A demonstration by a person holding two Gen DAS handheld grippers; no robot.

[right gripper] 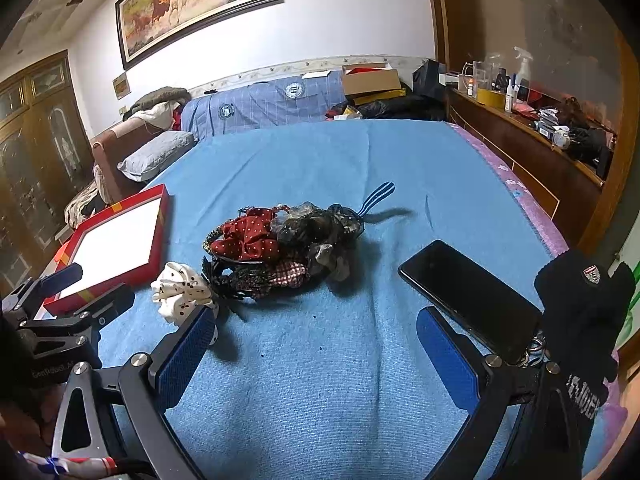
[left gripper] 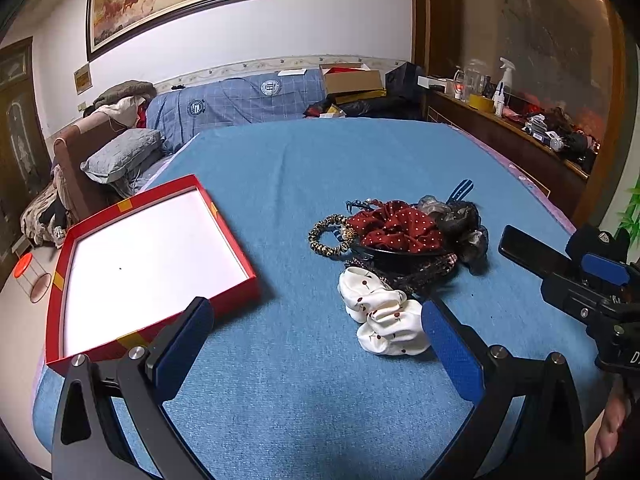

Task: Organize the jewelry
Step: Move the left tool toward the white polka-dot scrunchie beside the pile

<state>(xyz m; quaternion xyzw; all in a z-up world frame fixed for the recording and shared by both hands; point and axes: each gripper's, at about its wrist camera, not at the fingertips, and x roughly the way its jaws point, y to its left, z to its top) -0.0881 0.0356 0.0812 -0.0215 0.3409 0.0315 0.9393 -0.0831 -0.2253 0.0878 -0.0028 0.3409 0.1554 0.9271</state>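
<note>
Still, nothing is being sorted: the red box (left gripper: 60,280) on the blue-covered bed (left gripper: 300,400) is lying empty, the accessory pile (left gripper: 400,240) untouched beside it, each hand-held gripper (left gripper: 316,344) (right gripper: 312,352) being held wide, empty.

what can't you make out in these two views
- Bottom of the pile: left wrist view, the red scrunchie and black hairband cover what lies under them.
- Phone: right wrist view, near end hidden behind the black glove.
- Red box: right wrist view, near corner blocked by the left gripper.
</note>
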